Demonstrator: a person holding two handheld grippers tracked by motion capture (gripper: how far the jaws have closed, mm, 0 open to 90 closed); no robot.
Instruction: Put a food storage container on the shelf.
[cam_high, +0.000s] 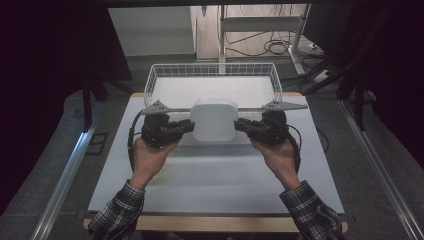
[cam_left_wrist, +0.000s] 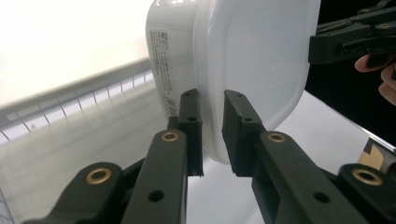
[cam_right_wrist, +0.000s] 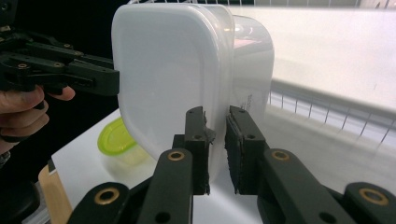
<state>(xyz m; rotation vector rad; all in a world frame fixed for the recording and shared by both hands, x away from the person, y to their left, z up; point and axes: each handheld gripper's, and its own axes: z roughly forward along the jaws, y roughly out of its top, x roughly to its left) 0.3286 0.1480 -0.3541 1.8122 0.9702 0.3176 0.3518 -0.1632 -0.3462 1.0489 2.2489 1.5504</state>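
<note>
Both grippers on the container, lifted off the worktop (cam_high: 210, 175).
I had the left gripper (cam_high: 186, 126) and right gripper (cam_high: 241, 125) fingers pinching opposite rim edges of the white plastic container (cam_high: 215, 120), held just in front of the wire basket (cam_high: 212, 70).

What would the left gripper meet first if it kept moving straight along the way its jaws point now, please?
The left gripper is already clamped on the rim of the white container, so it would push into that container at once. Beyond it, probably, the right gripper on the opposite rim.

1 white box (cam_high: 215, 120), 1 wire basket (cam_high: 150, 82), 1 green-lid tub (cam_right_wrist: 114, 140).
</note>
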